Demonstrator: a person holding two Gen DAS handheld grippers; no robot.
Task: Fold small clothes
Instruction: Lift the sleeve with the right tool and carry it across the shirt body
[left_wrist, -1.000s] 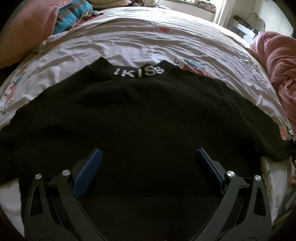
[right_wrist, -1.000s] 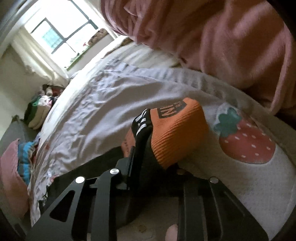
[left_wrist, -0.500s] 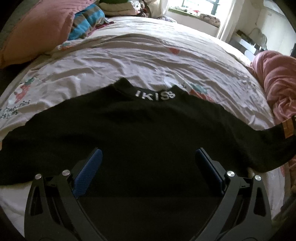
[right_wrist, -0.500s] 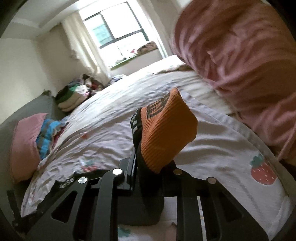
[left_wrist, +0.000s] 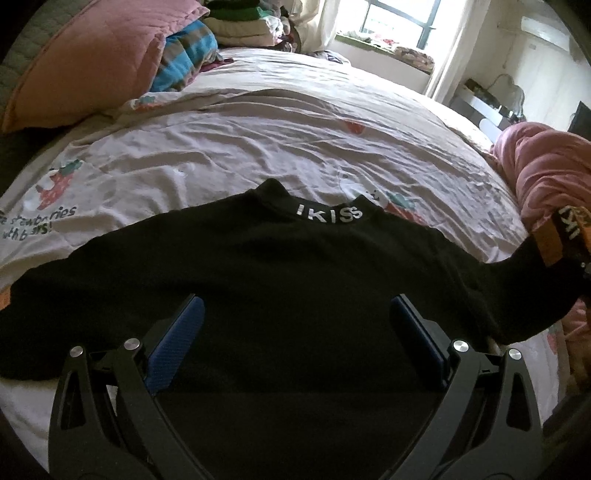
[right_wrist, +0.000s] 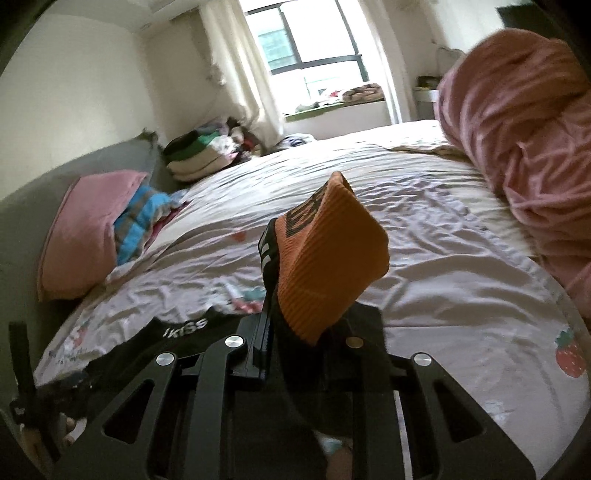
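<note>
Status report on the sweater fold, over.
Left gripper open above black sweater. Right gripper shut on orange cuff, sleeve lifted off bed sheet. Nothing blocking the fold.

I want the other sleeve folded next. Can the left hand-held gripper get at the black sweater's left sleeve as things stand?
Probably yes. The left hand-held gripper is open and empty above the black sweater, and the left sleeve lies flat on the bedsheet with nothing over it.
</note>
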